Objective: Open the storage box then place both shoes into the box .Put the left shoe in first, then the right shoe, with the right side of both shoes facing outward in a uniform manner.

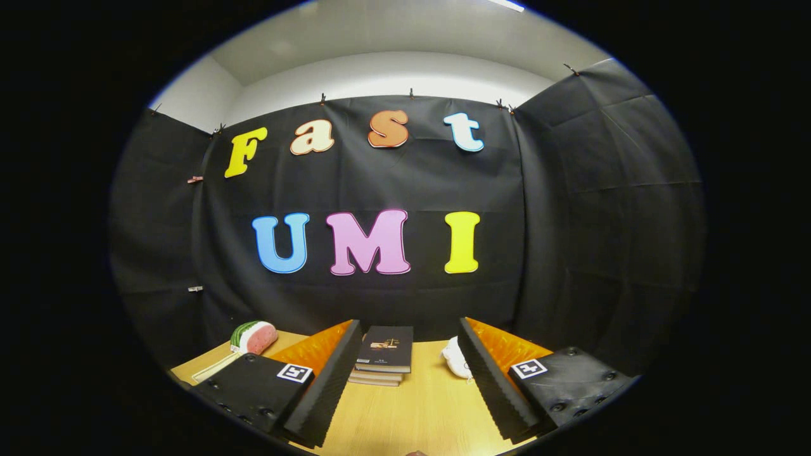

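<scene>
My gripper (pixel 408 380) stands open above a wooden table (pixel 424 411), its two fingers wide apart with nothing between them. Beyond the right finger (pixel 494 380) a white thing (pixel 455 358) lies on the table, partly hidden by the finger; it may be a shoe, but I cannot tell.
A stack of dark books (pixel 383 354) lies on the table just ahead, between the fingers. A watermelon-slice toy (pixel 253 337) sits at the far left of the table, beyond the left finger. The black cloth wall closes the table's far side.
</scene>
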A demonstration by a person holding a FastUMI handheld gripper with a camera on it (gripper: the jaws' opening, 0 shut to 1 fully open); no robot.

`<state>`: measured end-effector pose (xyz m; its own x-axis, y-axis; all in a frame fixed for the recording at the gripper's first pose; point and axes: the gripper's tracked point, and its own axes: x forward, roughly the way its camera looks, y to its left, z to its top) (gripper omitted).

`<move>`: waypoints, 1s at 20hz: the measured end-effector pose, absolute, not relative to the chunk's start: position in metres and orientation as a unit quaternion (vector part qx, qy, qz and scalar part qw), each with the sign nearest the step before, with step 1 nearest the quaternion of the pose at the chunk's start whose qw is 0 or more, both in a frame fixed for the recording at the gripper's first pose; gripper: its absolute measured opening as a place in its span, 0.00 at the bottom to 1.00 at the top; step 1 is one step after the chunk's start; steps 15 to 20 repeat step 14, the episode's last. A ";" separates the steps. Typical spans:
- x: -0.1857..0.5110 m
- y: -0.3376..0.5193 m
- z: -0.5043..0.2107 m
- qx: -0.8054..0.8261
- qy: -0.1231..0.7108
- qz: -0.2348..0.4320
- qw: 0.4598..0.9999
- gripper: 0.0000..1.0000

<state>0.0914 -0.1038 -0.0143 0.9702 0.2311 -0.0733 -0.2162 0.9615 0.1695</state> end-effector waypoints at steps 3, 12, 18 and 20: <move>0.090 -0.100 -0.015 0.090 0.041 0.128 0.987 0.98; 0.077 -0.082 -0.042 0.069 0.065 0.170 0.981 0.98; 0.078 -0.084 -0.046 0.071 0.070 0.168 0.981 0.98; 0.078 -0.084 -0.046 0.071 0.070 0.168 0.981 0.98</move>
